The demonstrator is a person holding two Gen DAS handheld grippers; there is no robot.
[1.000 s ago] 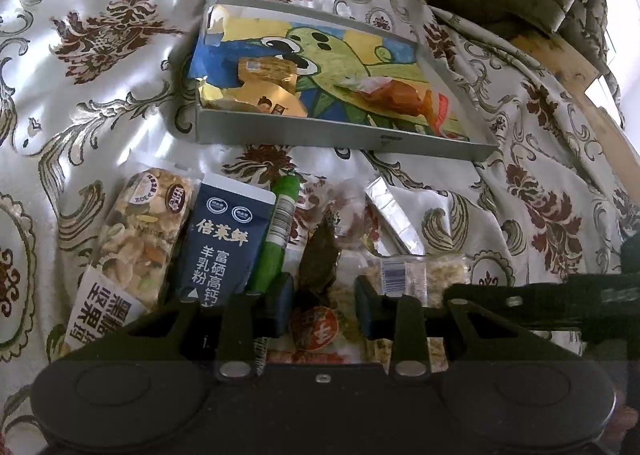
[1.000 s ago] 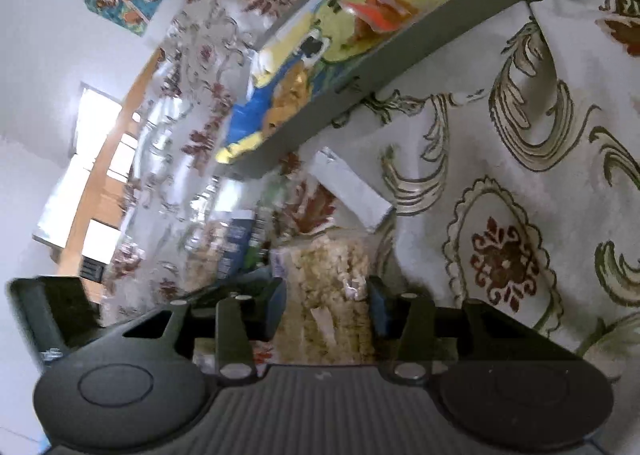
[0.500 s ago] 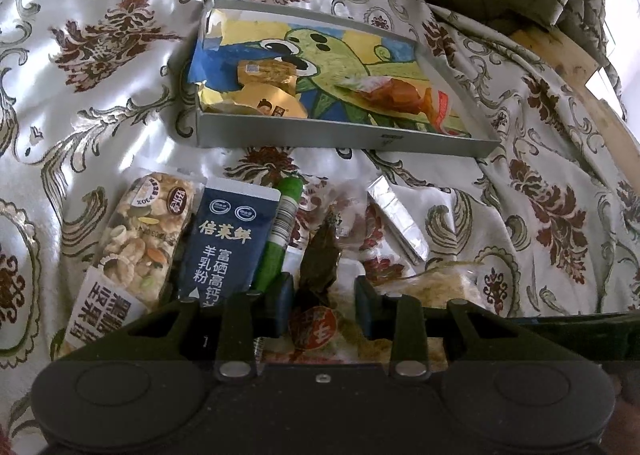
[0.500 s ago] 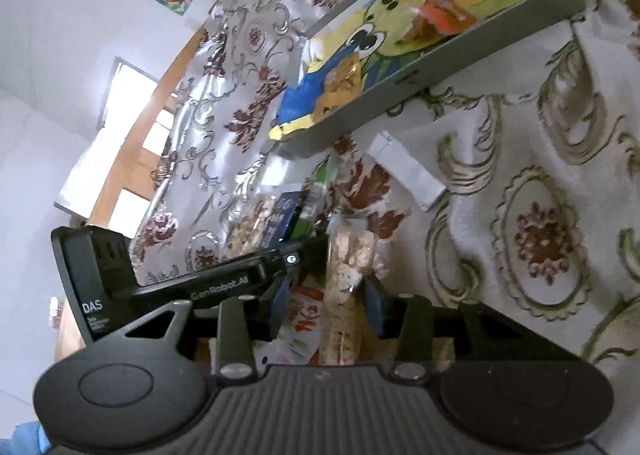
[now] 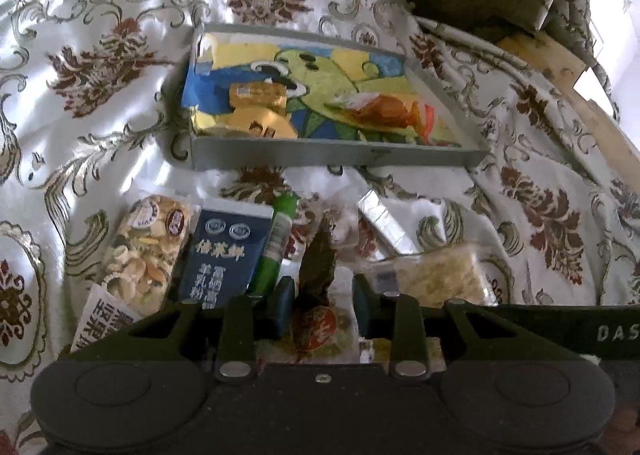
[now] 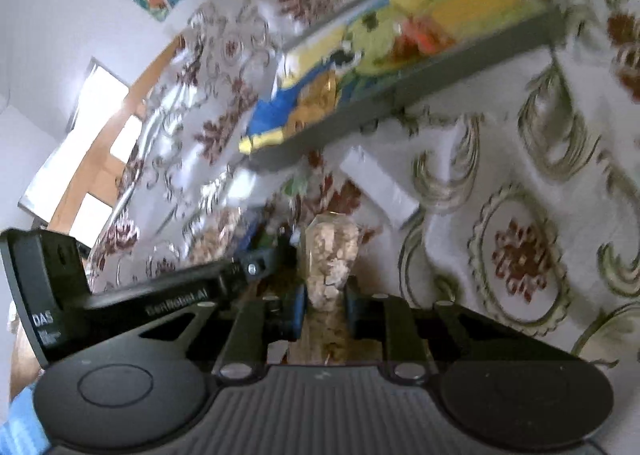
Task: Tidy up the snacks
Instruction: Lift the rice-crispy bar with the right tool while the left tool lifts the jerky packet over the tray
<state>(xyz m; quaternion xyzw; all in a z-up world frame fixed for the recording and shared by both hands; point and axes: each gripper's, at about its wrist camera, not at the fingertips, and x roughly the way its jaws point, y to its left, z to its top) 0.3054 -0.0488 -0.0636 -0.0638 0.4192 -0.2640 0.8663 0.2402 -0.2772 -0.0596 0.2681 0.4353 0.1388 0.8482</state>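
On floral tablecloth (image 5: 100, 143), scattered snack packets (image 5: 146, 255)

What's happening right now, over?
Right hand-held gripper shut on rice-cracker pack. Left hand-held gripper open over snack pile. Tray ahead, path open.

You can read white "DAS" lettering on the black body of the right gripper (image 5: 560, 331) where it crosses the lower right of the left wrist view. In the right wrist view the black left gripper (image 6: 120, 295) carries "DAS" on its end block and a blurred line along its arm that reads roughly "GenRobot.AI". The dark blue rectangular sachet (image 5: 224, 251) bears white Chinese characters, about "倍莱鲜" above "羊乳粉" and "高钙", under two round seals too small to read. The white paper label with large black Chinese characters (image 5: 108, 321) is cut off; you cannot read it with certainty.
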